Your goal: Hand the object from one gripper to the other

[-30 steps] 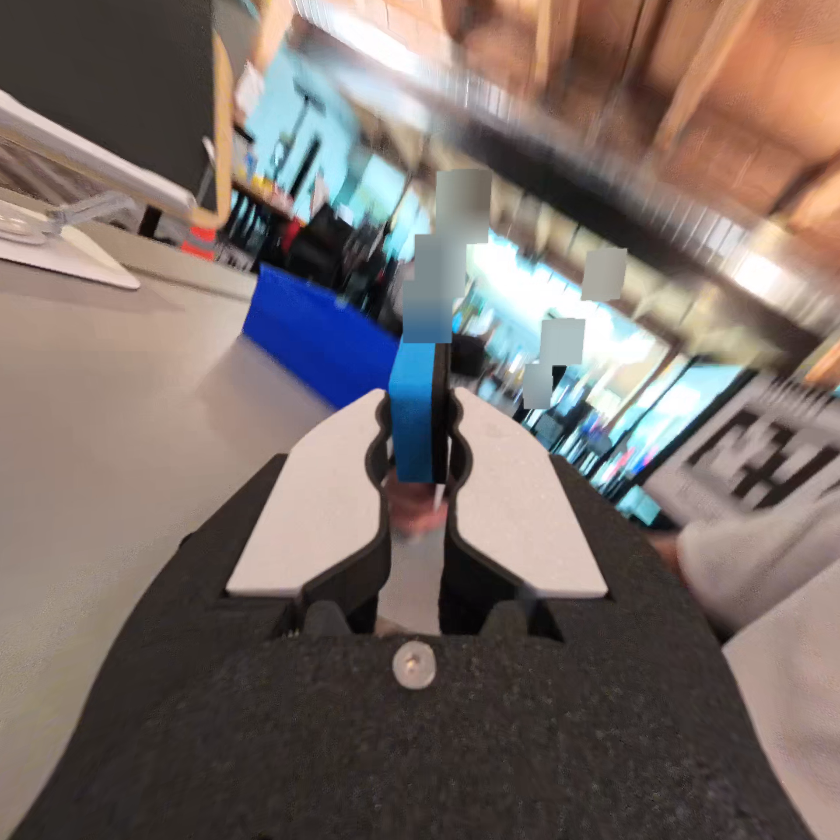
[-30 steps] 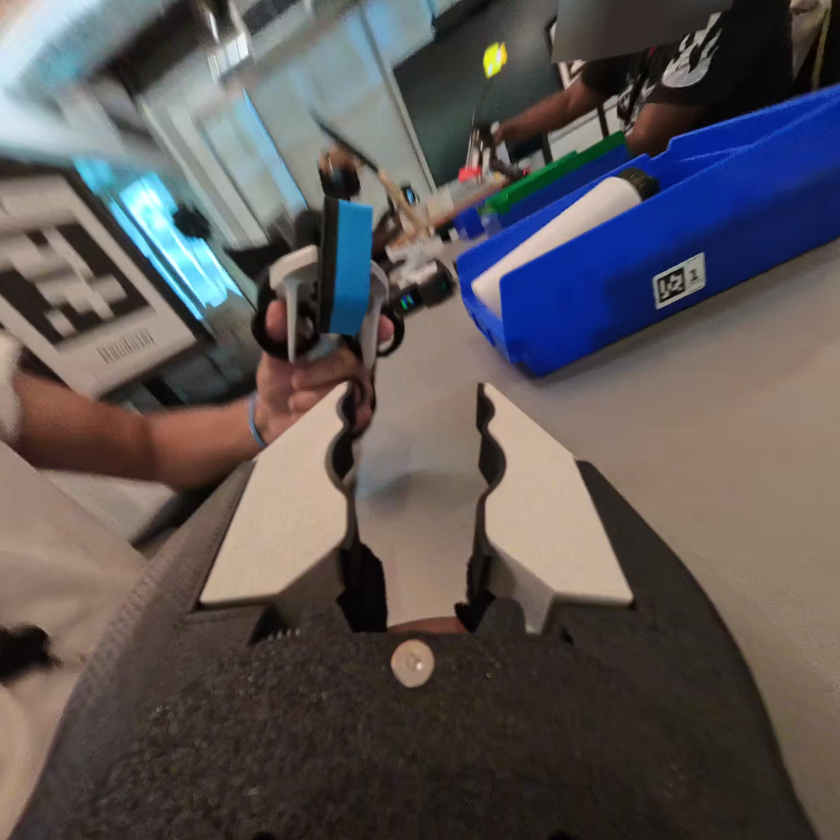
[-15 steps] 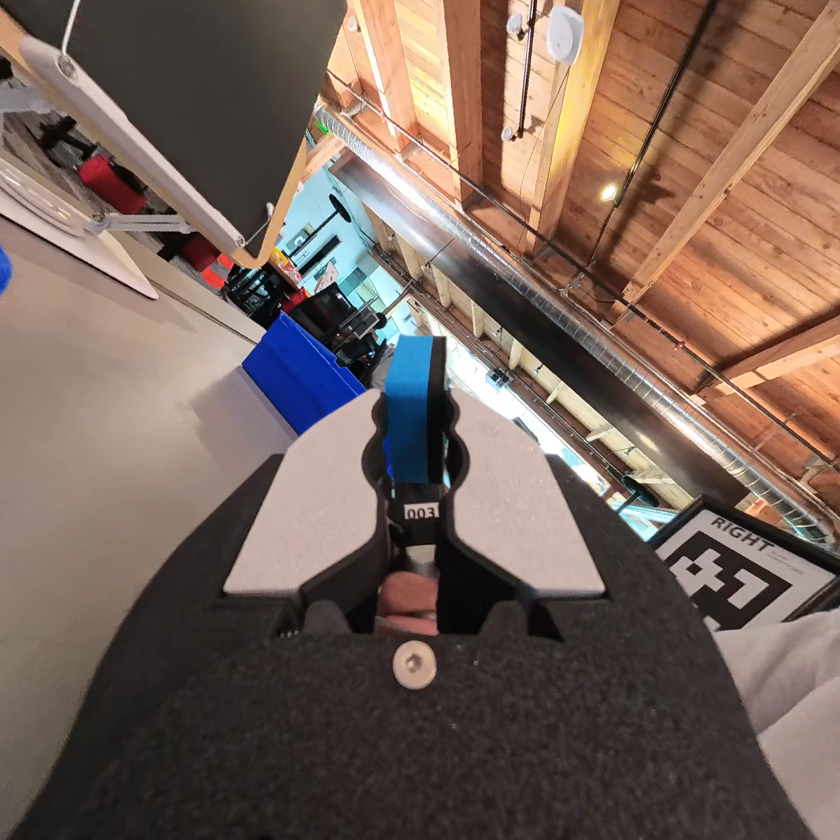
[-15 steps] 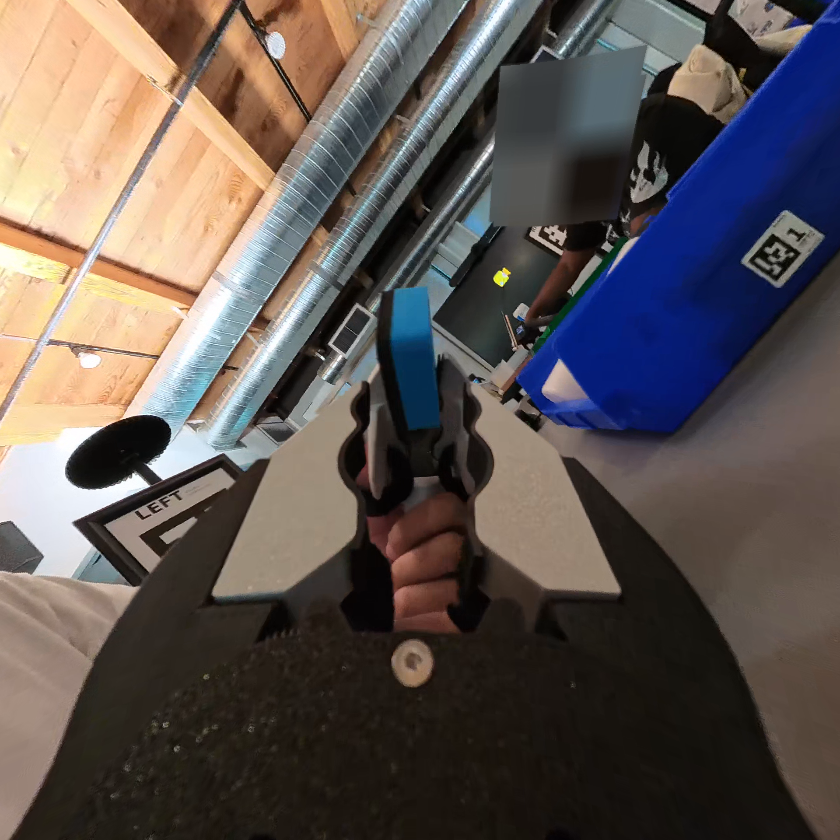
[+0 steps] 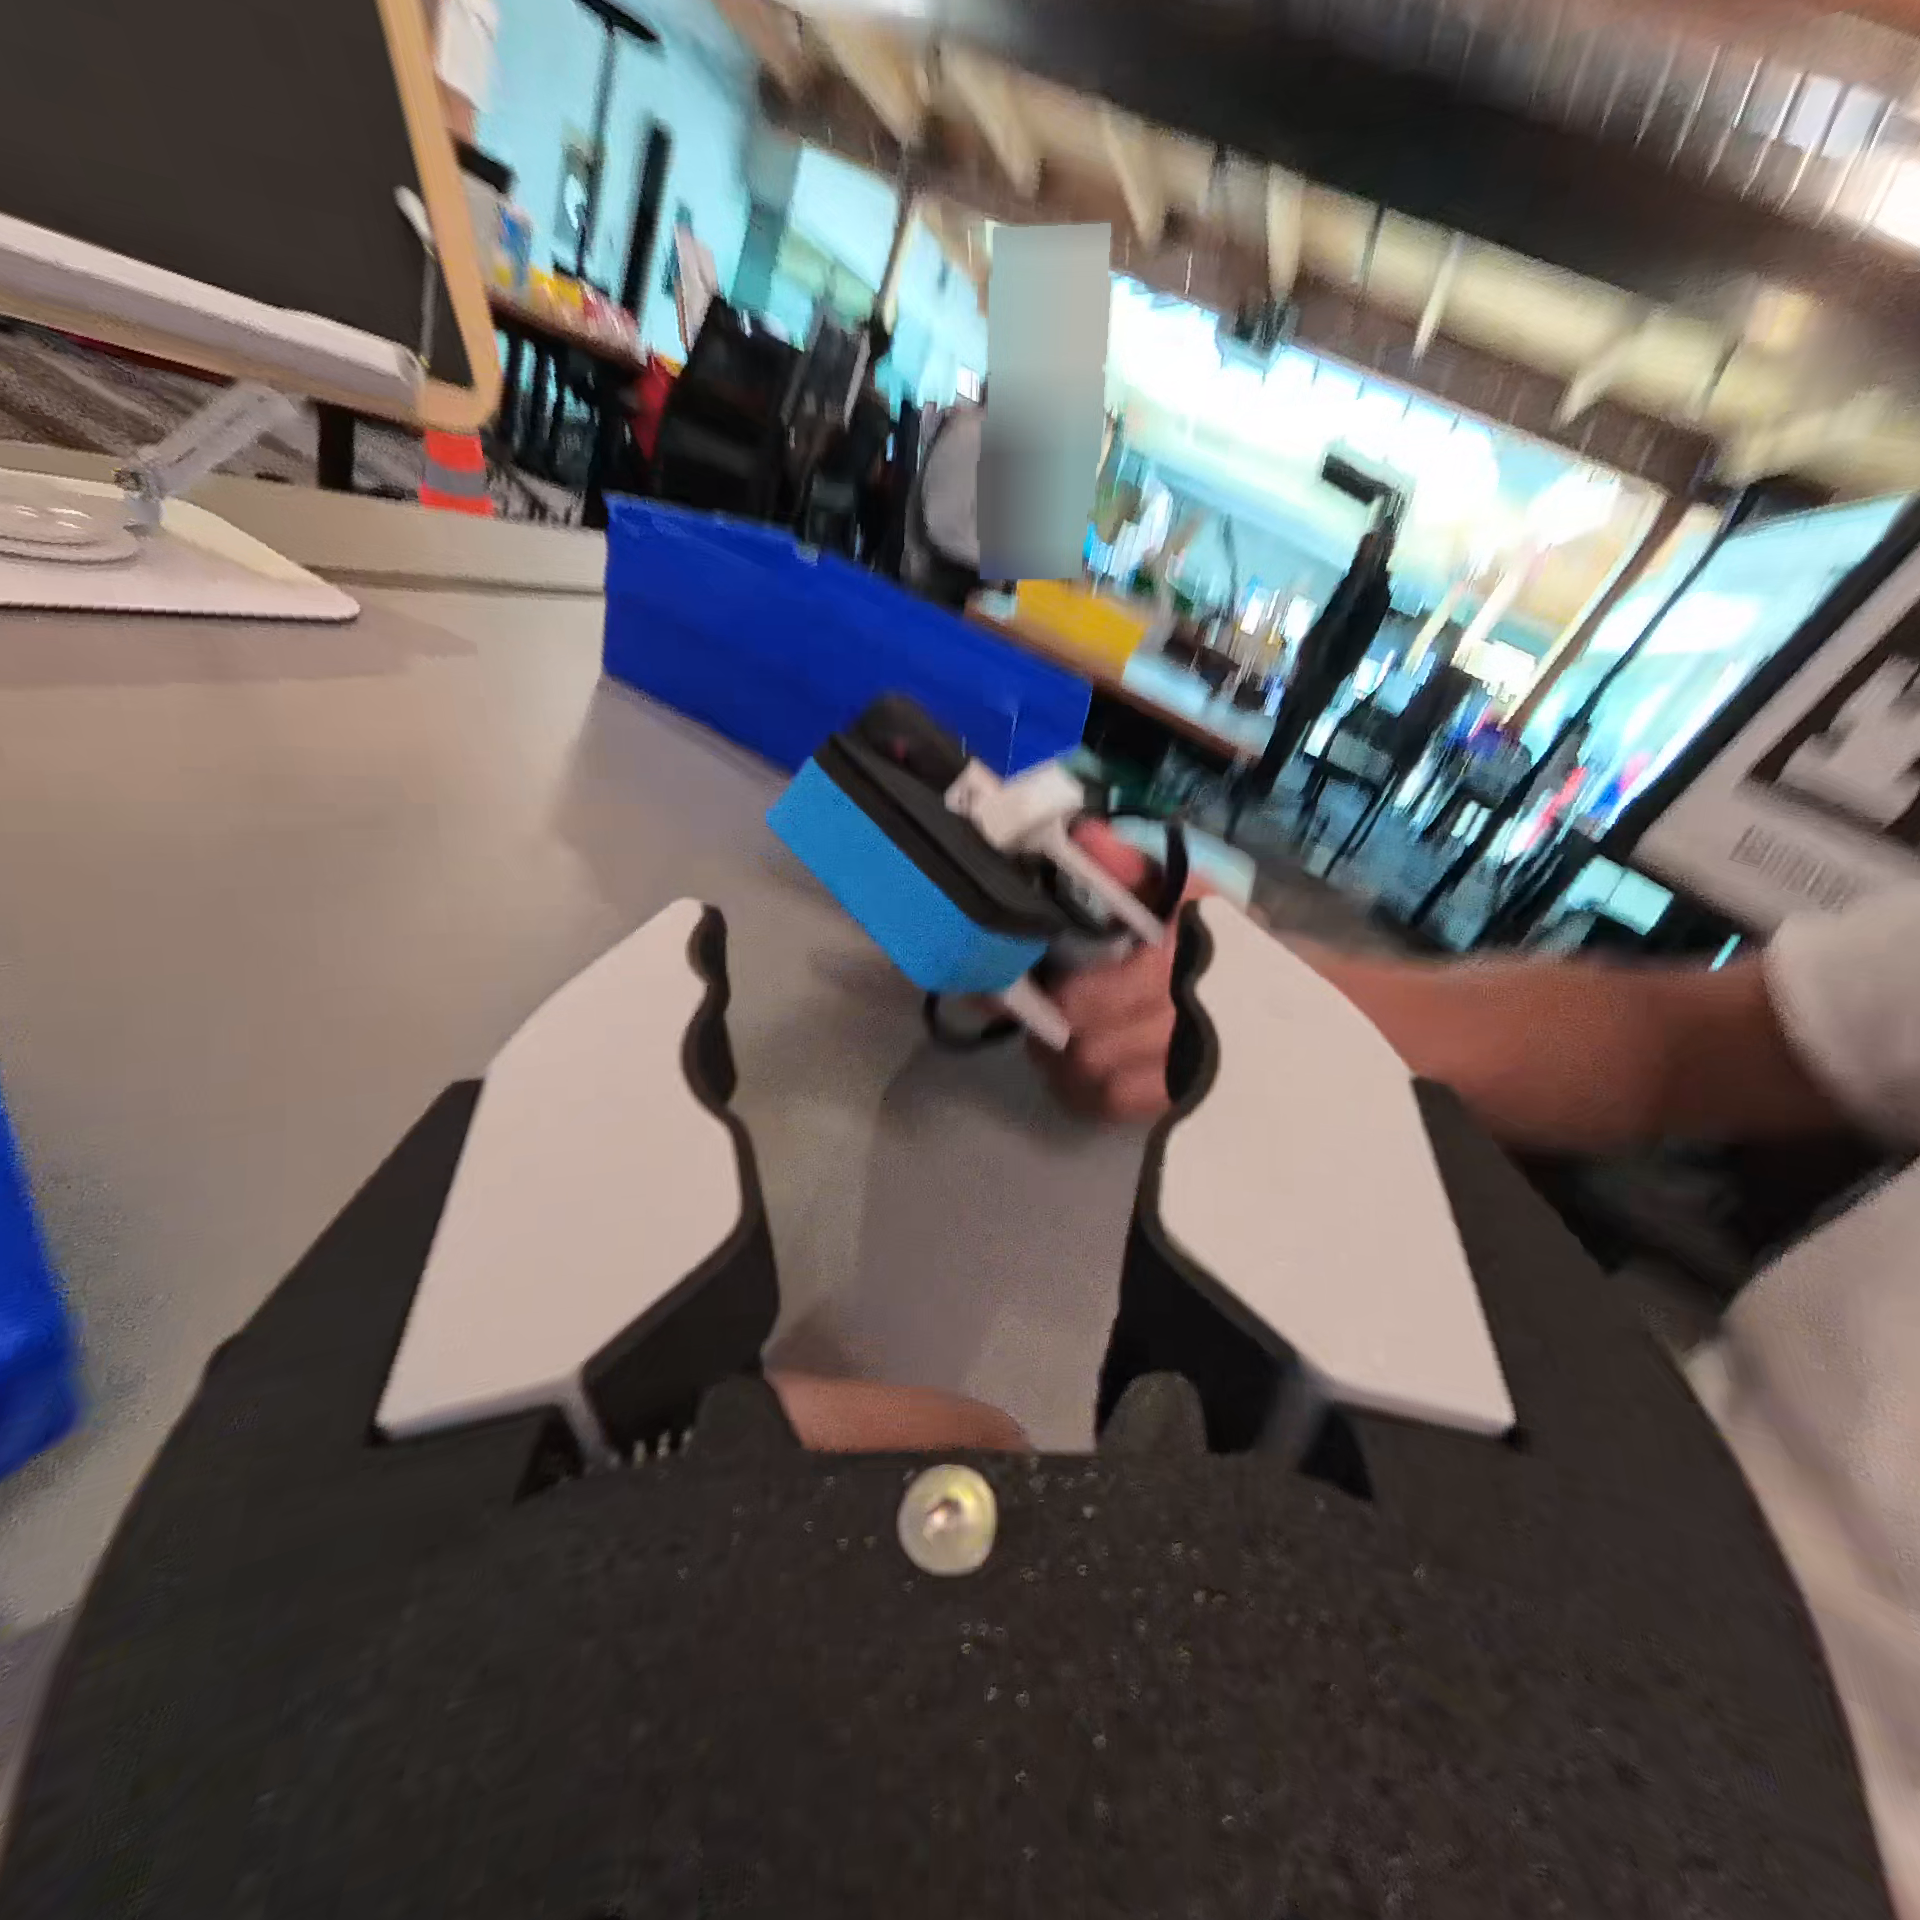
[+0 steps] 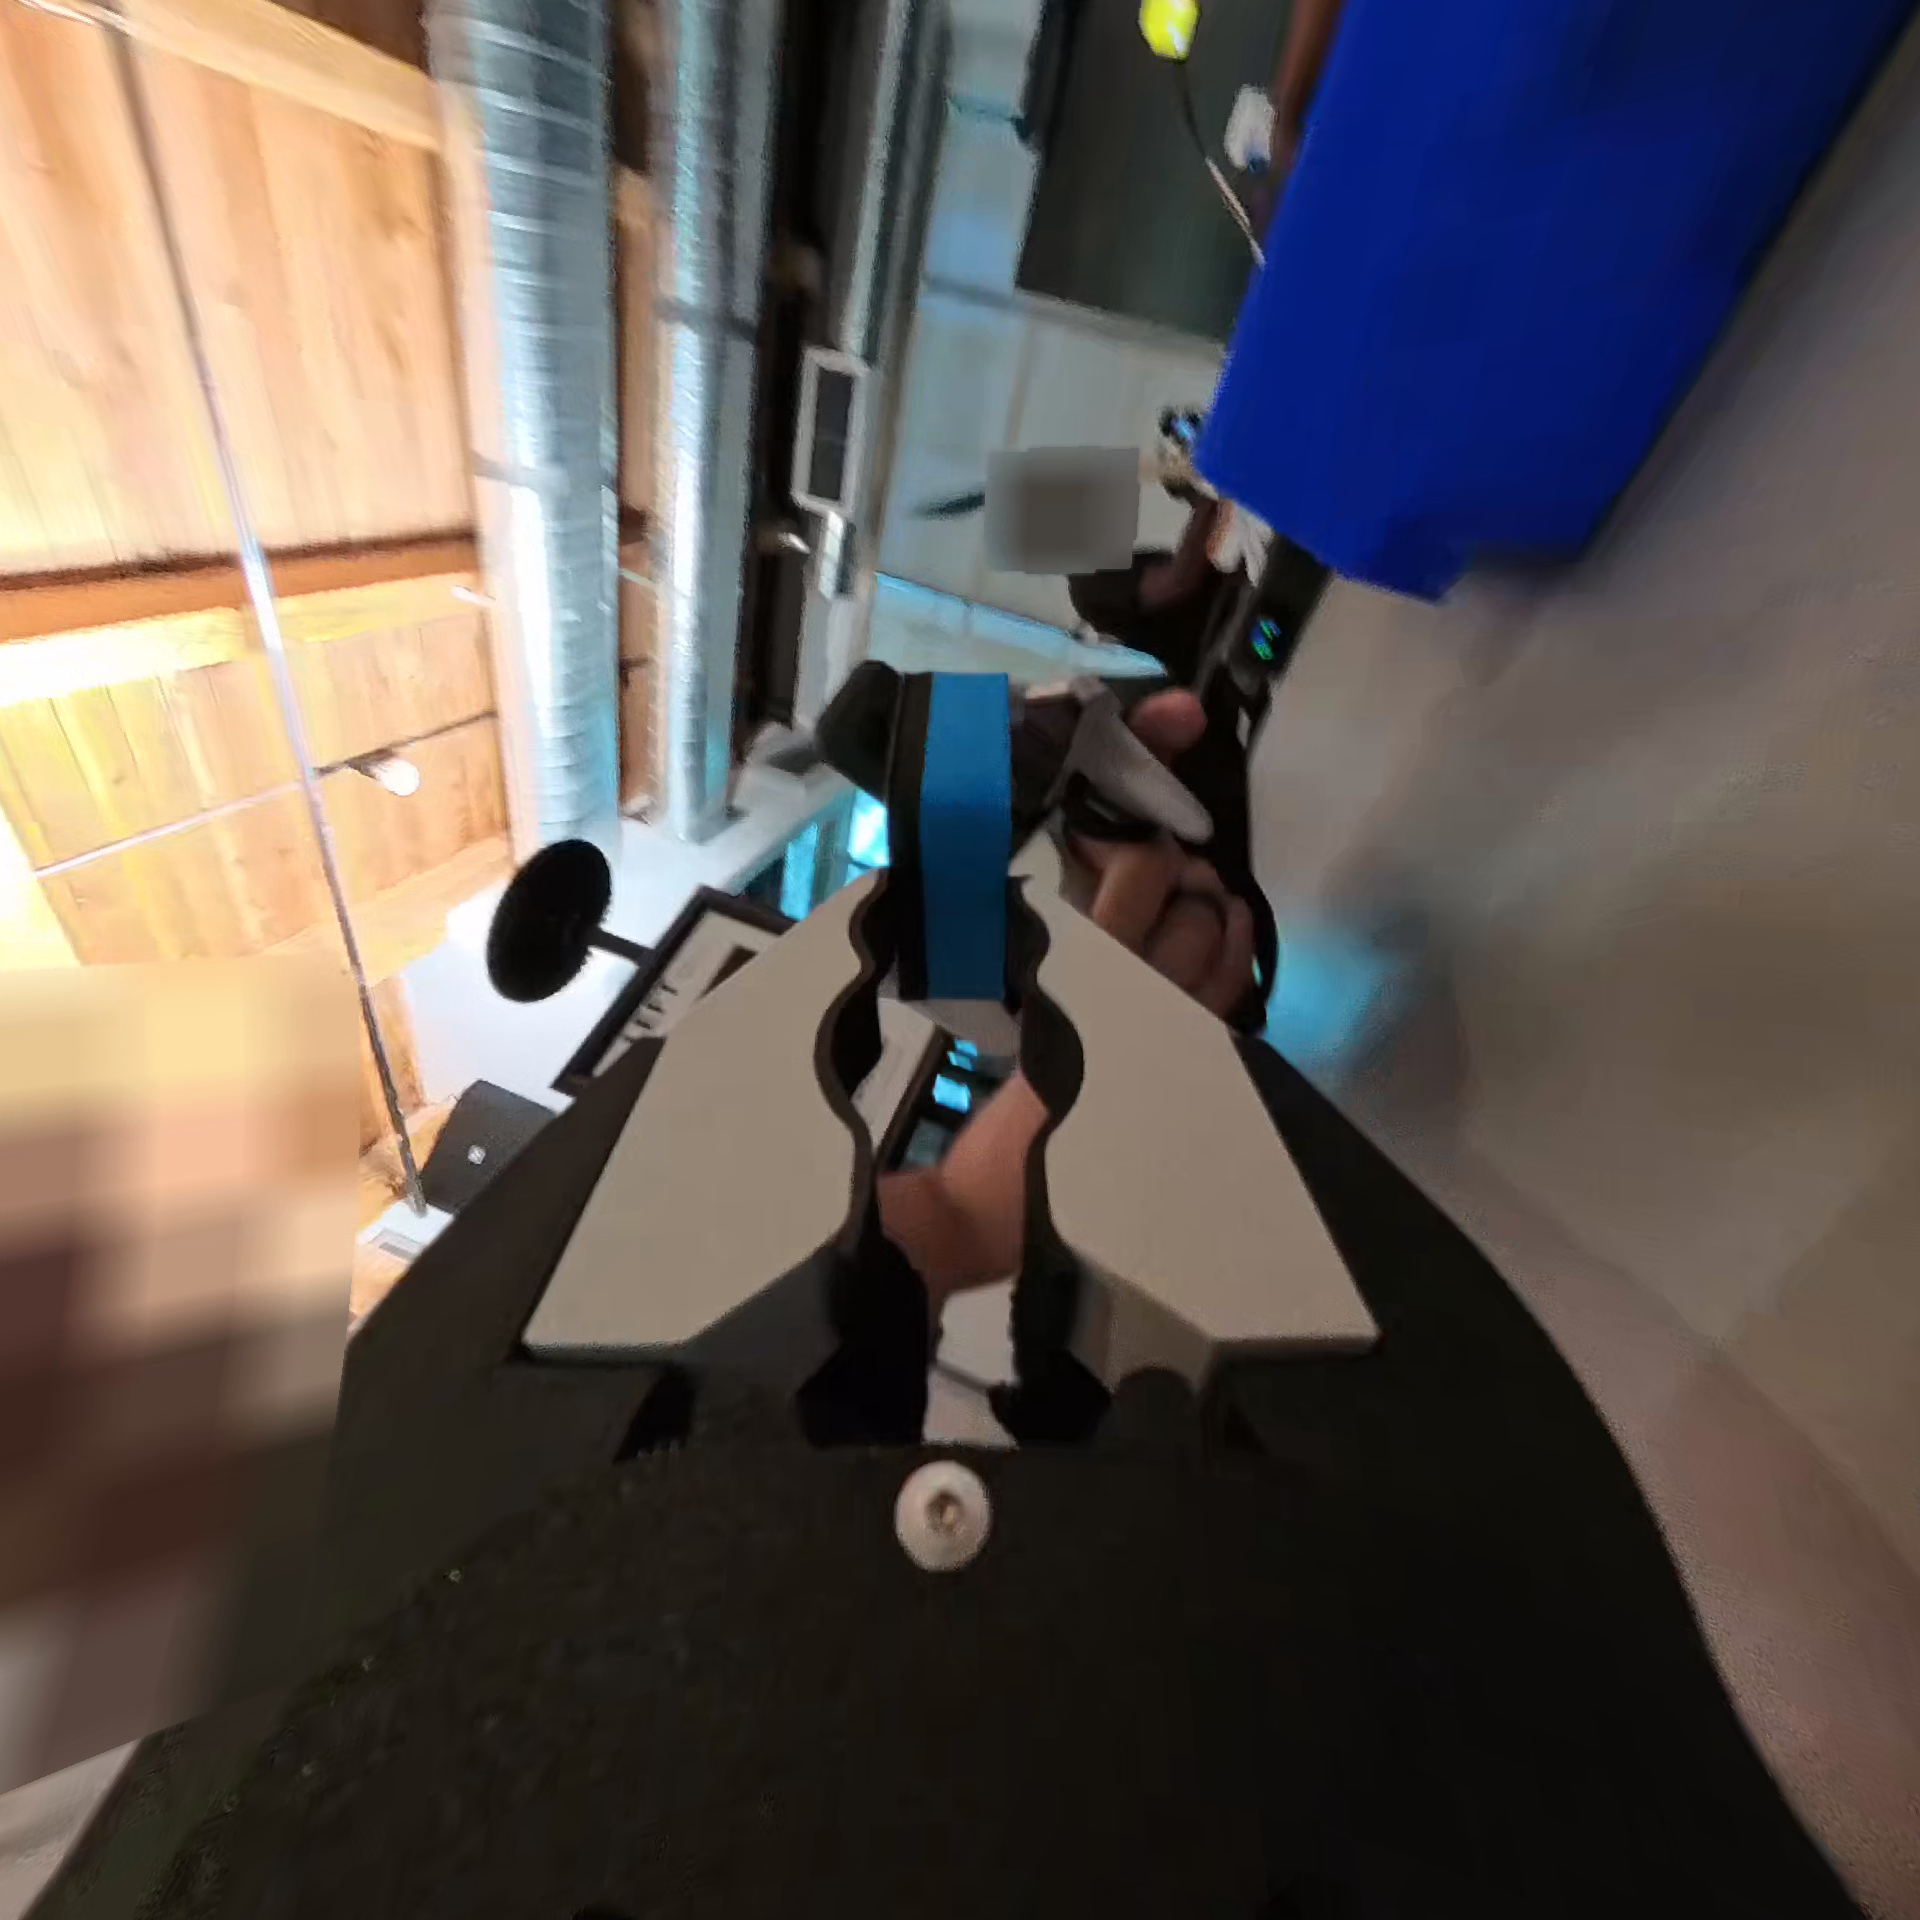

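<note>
The object is a flat block, blue foam on one side and black on the other. In the right wrist view the block [image 6: 966, 810] stands upright between my right gripper's [image 6: 954, 902] fingertips, which are shut on its lower end. In the left wrist view my left gripper [image 5: 951, 920] is open and empty, low over the grey table [image 5: 260, 883]. Ahead of it the block [image 5: 894, 894] shows tilted in the right gripper [image 5: 1039, 883], apart from my left fingers [image 5: 603, 1143]. The left gripper's fingers [image 6: 1132, 790] and a hand show just behind the block in the right wrist view.
A blue bin [image 5: 790, 644] stands on the table beyond the block; it also shows in the right wrist view [image 6: 1507, 260]. Another blue bin [image 5: 21, 1299] is at the left edge. A white stand base [image 5: 156, 582] sits at far left. A person's forearm [image 5: 1507, 1029] reaches in from the right. The left gripper's tips are roughly 4 centimetres from the right gripper's.
The left gripper held the block a second ago, then both grippers closed on it. Now the left has opened and drawn back, and the right alone holds the block.
</note>
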`<state>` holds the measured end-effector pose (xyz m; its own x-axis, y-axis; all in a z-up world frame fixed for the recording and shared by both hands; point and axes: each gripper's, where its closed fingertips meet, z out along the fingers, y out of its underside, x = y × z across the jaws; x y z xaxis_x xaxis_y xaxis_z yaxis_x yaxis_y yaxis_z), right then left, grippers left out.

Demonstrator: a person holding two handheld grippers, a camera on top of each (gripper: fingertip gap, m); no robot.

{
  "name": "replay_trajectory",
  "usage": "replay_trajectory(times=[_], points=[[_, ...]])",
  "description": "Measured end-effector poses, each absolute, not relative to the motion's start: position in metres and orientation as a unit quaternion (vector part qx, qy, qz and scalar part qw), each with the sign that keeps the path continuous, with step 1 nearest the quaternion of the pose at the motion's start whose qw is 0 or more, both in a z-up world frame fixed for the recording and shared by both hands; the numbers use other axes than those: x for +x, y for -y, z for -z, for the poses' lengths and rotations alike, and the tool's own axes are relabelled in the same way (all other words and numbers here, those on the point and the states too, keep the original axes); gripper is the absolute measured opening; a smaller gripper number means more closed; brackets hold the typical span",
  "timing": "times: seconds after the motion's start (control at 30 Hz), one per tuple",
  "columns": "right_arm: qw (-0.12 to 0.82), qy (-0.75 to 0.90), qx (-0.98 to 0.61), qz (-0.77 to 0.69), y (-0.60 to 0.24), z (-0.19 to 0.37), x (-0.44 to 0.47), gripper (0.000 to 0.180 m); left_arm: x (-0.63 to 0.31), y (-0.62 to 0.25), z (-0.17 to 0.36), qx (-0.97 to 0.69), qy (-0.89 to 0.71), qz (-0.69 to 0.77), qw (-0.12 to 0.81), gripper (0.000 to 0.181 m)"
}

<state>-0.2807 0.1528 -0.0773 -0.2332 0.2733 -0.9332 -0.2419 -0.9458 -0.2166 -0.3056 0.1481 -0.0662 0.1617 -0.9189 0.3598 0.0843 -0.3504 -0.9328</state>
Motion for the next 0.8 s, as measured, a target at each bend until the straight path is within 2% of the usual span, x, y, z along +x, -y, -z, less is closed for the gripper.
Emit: replay_trajectory(times=[0.13,0.27,0.37,0.43,0.6,0.7,0.8], points=[[0.038,0.069,-0.671,-0.737,-0.127,0.108,-0.273,0.02,-0.303,-0.133,0.091,-0.599,-0.448,0.468,0.471,0.085],[-0.02,0.078,-0.671,-0.737,-0.115,0.112,-0.273,0.02,-0.287,-0.114,0.104,-0.588,-0.509,0.432,0.456,0.085],[-0.048,0.087,-0.665,-0.74,-0.104,0.114,-0.277,0.02,-0.282,-0.11,0.107,-0.582,-0.525,0.411,0.465,0.074],[-0.052,0.084,-0.658,-0.746,-0.103,0.112,-0.28,0.02,-0.282,-0.106,0.107,-0.574,-0.534,0.411,0.466,0.058],[-0.02,0.093,-0.65,-0.754,-0.109,0.108,-0.278,0.022,-0.283,-0.113,0.105,-0.591,-0.518,0.409,0.464,0.057],[0.036,0.13,-0.636,-0.76,-0.113,0.098,-0.277,0.042,-0.287,-0.123,0.094,-0.611,-0.467,0.447,0.457,0.057],[0.167,0.166,-0.684,-0.69,-0.131,0.111,-0.279,0.062,-0.296,-0.135,0.082,-0.627,-0.397,0.511,0.434,0.057]])
